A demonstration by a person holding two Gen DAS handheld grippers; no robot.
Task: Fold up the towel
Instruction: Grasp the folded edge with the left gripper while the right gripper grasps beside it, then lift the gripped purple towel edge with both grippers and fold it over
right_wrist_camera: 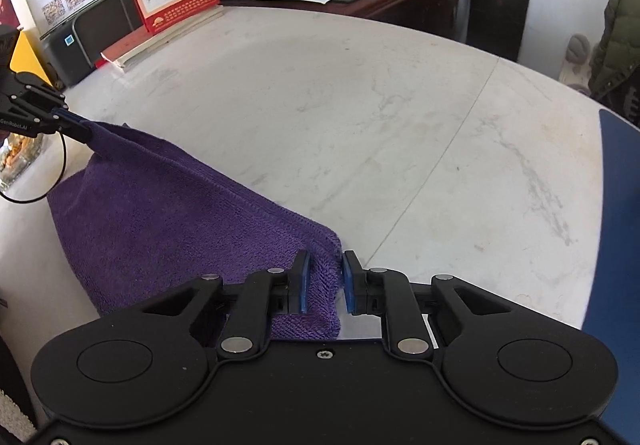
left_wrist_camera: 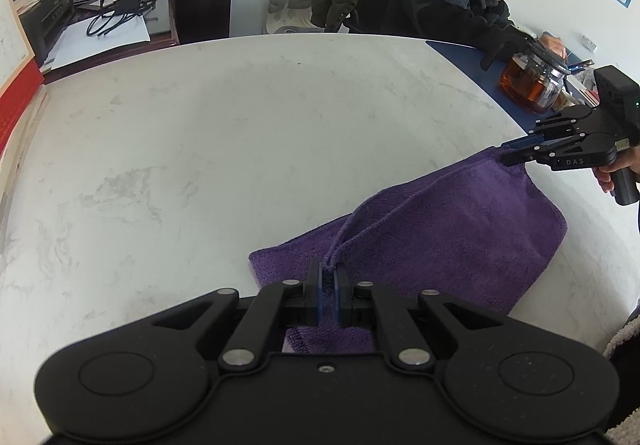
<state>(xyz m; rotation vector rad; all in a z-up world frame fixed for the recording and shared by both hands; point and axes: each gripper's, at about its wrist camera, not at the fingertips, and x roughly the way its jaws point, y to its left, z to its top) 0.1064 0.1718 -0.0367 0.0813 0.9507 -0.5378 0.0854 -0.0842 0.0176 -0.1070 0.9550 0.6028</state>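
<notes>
The left gripper (left_wrist_camera: 329, 277) is pinching the purple terry towel's (left_wrist_camera: 440, 229) left corner; the right gripper (right_wrist_camera: 324, 277), seemingly slackening, is straddling its right corner, edge stretching between them.

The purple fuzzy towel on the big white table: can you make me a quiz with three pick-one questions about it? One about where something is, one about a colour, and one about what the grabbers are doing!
1. Where does the glass teapot of brown tea stand?
A. on the dark blue mat
B. on the towel
C. on the floor

2. What colour are the pads inside the gripper fingers?
A. red
B. blue
C. yellow

3. What are the two grippers doing?
A. both hang open
B. only one holds the towel
C. each pinches a towel corner

Answers: 1 A, the teapot sits on the blue mat at the far side of the white marble table. 2 B, the pads show blue. 3 C, the left gripper and the right gripper each clamp a raised corner of the purple terry towel.
</notes>
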